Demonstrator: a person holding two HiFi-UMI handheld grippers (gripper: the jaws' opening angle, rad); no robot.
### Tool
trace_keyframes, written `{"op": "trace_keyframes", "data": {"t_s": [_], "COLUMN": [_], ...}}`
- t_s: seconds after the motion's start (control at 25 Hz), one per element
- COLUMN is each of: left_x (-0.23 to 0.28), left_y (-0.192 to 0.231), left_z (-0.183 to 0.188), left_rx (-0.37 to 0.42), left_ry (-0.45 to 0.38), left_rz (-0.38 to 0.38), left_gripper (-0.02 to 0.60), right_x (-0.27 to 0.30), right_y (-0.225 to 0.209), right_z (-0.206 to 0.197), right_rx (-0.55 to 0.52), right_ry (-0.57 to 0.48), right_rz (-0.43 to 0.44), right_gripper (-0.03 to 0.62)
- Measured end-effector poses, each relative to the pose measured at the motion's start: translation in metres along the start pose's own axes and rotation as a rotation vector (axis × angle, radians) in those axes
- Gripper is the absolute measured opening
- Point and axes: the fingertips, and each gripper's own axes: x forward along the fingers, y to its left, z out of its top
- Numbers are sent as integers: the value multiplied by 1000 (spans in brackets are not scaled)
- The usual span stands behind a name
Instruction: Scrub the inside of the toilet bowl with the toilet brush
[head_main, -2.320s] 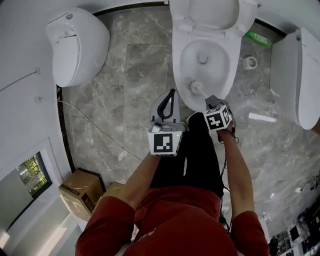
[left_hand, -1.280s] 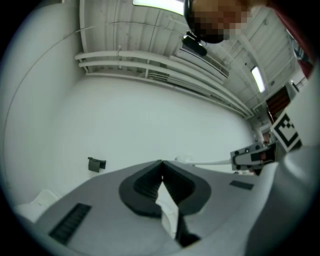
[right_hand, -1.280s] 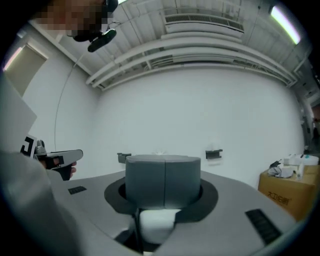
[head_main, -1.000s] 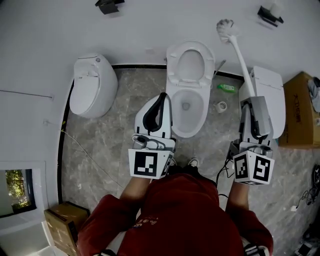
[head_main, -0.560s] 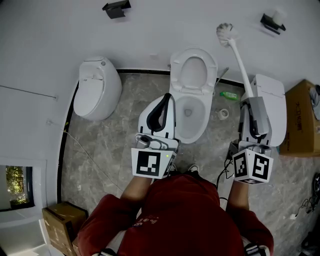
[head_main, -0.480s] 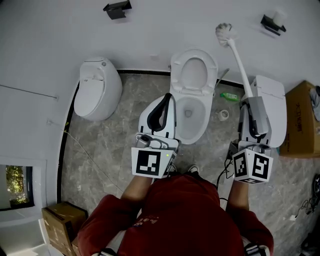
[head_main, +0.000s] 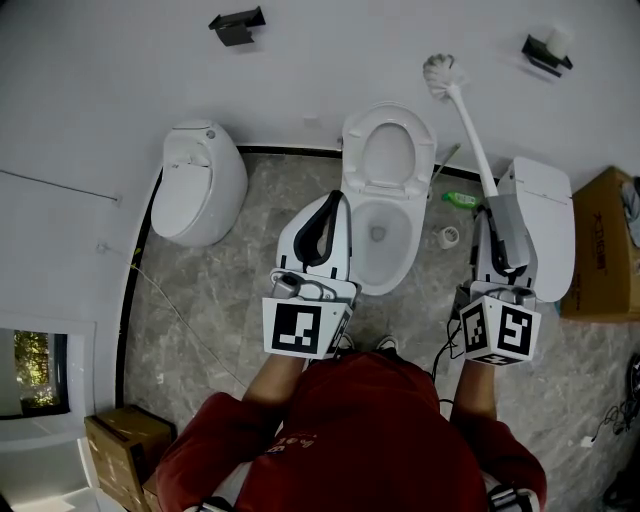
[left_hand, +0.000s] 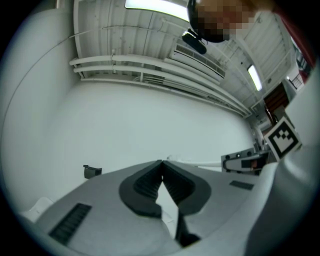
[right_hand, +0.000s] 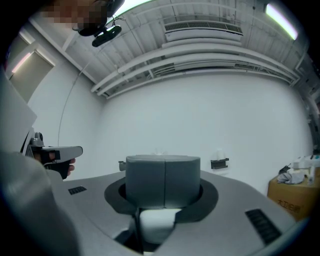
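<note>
Head view: toilet brush (head_main: 466, 130) slants up-left, bristles topmost.

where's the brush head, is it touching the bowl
Apart. The head view shows the brush head up against the wall, clear of the bowl, its handle in the right gripper.

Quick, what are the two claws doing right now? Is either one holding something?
Left gripper: closed, nothing in it.
Right gripper: closed on the toilet brush, held by its handle.
</note>
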Motion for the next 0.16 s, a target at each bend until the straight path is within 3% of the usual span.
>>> {"op": "trace_keyframes", "data": {"t_s": [0.16], "left_x": [4], "left_y": [-7], "left_z": [-2], "left_rx": [8], "left_ry": [3], "left_rz": [-2], "left_gripper": [0], "right_x": [1], "right_y": [-6], "right_z": [-1], "right_rx": [2], "right_ry": [0], "right_rz": [4], "right_gripper": [146]}}
